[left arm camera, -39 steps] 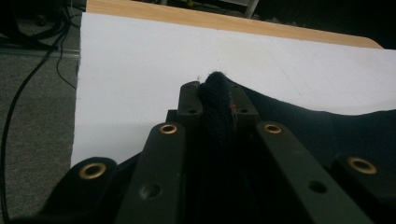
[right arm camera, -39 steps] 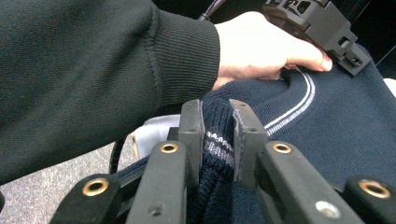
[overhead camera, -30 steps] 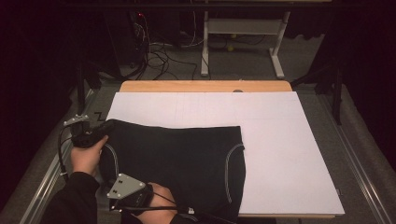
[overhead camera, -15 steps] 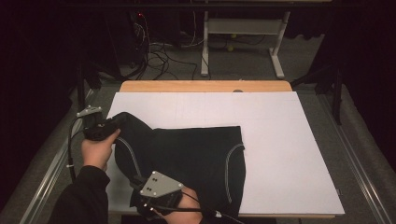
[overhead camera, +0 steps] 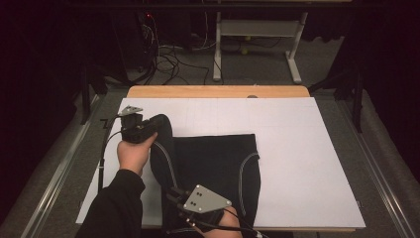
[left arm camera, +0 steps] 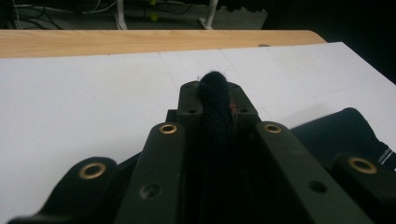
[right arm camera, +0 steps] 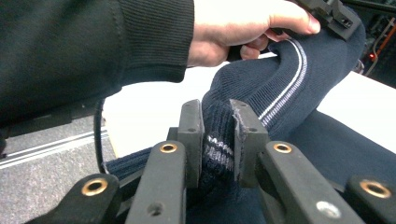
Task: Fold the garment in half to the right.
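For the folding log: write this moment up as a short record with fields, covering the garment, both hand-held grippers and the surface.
garment: dark knit garment with pale stripe trim, lying partly flat, its left edge lifted
left hand-held gripper: shut on a fold of the garment, raised above the white board
right hand-held gripper: shut on the striped edge of the garment, near the board's front edge
surface: white board on a wooden table
work in hand: left side of the garment raised toward its middle, fold not yet laid down
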### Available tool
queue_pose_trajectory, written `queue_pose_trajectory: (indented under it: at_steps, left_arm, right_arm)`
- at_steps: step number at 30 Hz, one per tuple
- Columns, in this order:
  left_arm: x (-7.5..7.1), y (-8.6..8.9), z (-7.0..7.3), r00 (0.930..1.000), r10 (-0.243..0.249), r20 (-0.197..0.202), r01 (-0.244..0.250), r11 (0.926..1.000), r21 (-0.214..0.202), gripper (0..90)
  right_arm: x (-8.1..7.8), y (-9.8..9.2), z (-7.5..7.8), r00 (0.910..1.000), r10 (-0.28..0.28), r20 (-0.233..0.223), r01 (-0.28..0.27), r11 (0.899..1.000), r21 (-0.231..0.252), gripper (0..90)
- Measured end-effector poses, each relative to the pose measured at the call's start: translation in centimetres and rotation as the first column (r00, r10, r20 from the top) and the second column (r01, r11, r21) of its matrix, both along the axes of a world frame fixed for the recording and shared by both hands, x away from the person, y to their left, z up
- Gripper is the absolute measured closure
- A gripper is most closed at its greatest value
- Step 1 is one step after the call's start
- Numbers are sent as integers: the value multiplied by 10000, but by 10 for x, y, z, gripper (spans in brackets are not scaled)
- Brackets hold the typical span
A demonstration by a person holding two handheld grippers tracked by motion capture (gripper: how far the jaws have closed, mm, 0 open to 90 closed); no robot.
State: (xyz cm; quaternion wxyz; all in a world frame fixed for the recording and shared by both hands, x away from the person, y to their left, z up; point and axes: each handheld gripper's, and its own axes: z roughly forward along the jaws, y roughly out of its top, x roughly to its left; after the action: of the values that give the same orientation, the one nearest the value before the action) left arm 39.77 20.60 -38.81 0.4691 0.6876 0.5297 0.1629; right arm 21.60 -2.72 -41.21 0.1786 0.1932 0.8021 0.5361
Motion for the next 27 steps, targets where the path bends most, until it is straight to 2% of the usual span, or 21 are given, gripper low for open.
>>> queue_pose_trajectory:
  at_steps: [10,17,27]
  left_arm:
    - [5,-30,-5,9998,-169,-127,172,9996,232,756]
    - [7,-49,-8,9991,-412,-136,420,9974,579,756]
    - [9,-74,-10,9969,-739,-256,756,9942,759,756]
  right_arm:
    - [0,-27,-9,9988,-478,-126,477,9988,-113,771]
    - [-1,-45,-15,9973,-704,-210,700,9974,-194,771]
    - [-4,-67,-24,9943,-988,-408,979,9949,-252,770]
